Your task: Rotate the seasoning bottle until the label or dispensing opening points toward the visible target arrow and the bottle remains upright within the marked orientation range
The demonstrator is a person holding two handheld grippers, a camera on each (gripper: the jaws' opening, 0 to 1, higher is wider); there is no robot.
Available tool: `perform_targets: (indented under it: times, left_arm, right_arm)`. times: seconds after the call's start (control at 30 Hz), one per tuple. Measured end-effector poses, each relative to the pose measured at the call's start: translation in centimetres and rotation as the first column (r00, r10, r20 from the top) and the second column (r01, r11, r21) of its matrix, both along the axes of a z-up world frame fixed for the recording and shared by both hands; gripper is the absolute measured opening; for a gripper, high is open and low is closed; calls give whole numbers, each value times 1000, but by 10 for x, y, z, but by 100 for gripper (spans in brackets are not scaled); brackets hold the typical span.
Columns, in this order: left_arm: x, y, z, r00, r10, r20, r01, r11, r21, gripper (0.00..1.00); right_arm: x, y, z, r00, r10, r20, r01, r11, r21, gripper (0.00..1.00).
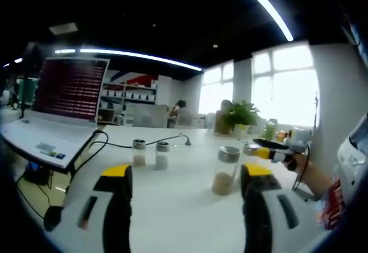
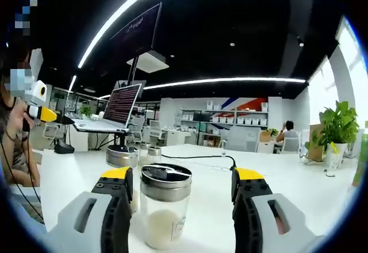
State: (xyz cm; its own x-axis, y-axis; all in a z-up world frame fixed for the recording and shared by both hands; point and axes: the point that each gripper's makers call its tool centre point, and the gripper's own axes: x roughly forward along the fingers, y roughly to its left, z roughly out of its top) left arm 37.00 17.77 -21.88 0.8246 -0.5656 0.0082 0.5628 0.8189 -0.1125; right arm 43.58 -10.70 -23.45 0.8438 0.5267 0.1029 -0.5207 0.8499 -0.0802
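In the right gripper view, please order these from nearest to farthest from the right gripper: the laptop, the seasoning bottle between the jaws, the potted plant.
1. Seasoning bottle, upright between the open jaws of the right gripper.
2. Laptop, raised at the table's far left side.
3. Potted plant, at the far right; its order against the laptop is not sure.

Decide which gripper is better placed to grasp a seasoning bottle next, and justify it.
Right. The right gripper stands open with the steel-lidded clear glass bottle upright between its jaws. The left gripper is open too, its nearest bottle farther ahead.
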Motion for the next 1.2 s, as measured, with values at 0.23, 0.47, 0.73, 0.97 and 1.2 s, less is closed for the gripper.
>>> perform_targets:
  times: [0.23,0.47,0.73,0.97,1.2]
  left_arm:
    - [4,3,0,1000,12,-4,-12,1000,-2,82]
    - [3,0,0,1000,7,-3,-7,1000,6,82]
    - [4,-1,0,1000,8,-3,-8,1000,4,82]
    - [5,0,2,1000,10,-2,-10,1000,5,82]
    - [5,-4,0,1000,1,-4,-1,1000,15,81]
  right_arm:
    - [8,-15,8,998,48,-41,-46,998,48,73]
    - [6,-3,2,981,178,-79,-182,983,-38,72]
    - [3,13,-10,911,391,-132,-403,912,-74,73]
    - [16,11,-3,869,485,-102,-485,874,29,71]
    - [16,9,-8,832,541,-124,-537,841,63,65]
